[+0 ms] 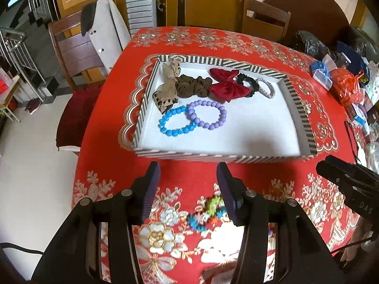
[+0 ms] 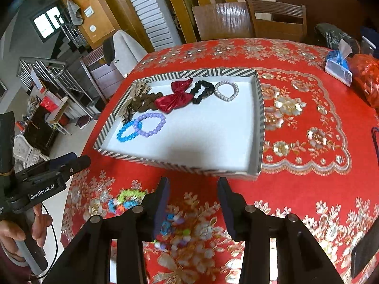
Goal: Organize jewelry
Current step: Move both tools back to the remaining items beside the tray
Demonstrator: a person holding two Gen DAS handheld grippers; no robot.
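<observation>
A striped tray [image 1: 297, 99] [image 2: 260, 118] with a white floor sits on the red tablecloth. It holds a blue bead bracelet [image 1: 176, 131] [image 2: 123, 138], a purple bead bracelet [image 1: 222, 119] [image 2: 162, 123], a red bow [image 1: 227, 85] [image 2: 176, 98], a brown scrunchie [image 1: 193, 87], a black scrunchie [image 1: 246, 79] [image 2: 201, 92], a white coil band [image 1: 267, 90] [image 2: 227, 91] and a leopard bow [image 1: 165, 99]. A multicoloured bracelet [image 1: 208, 213] [image 2: 125, 201] lies on the cloth under my open left gripper [image 1: 188, 184]. A second bead bracelet [image 2: 175, 232] lies under my open right gripper [image 2: 194, 201].
Bags, tissue packs and clutter [image 1: 343, 82] [image 2: 338, 68] crowd the table's right side. Wooden chairs [image 1: 78, 54] [image 2: 274, 16] stand around the table. A chair at the left carries a grey coat [image 1: 109, 30].
</observation>
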